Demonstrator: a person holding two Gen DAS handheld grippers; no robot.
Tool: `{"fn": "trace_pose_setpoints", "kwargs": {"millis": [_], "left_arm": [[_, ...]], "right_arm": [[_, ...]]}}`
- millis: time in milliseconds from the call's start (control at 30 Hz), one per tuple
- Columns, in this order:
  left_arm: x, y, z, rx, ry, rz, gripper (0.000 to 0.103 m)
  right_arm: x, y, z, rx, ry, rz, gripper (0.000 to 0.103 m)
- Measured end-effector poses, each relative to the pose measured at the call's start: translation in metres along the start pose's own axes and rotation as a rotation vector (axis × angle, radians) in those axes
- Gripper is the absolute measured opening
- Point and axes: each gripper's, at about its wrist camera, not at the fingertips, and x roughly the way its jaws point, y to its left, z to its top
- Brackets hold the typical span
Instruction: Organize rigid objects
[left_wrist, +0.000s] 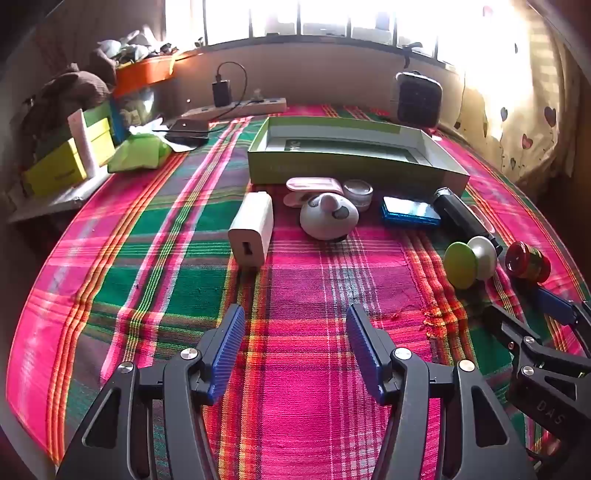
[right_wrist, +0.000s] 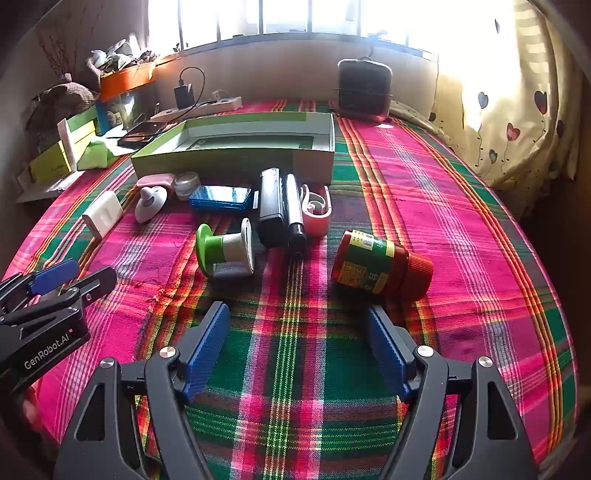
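Observation:
A shallow green box lies open on the plaid cloth. In front of it lie a white charger, a white rounded gadget, a pink case, a small clear jar, a blue case, a black device, a green-and-white spool and a red-lidded jar on its side. My left gripper is open over bare cloth. My right gripper is open just short of the red-lidded jar.
Beside the black device lie a black-and-white pen-shaped thing and a pink-and-white holder. A black heater, a power strip, a phone and yellow-green boxes crowd the far and left edges. A curtain hangs at the right.

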Motion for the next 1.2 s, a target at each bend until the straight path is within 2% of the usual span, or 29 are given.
{"fn": "trace_pose_setpoints", "kwargs": {"millis": [1200], "left_arm": [[-0.0042, 0.0023, -0.0015, -0.011, -0.018, -0.001, 0.057]], "right_arm": [[-0.0012, -0.0001, 0.0000, 0.003, -0.006, 0.004, 0.075]]}}
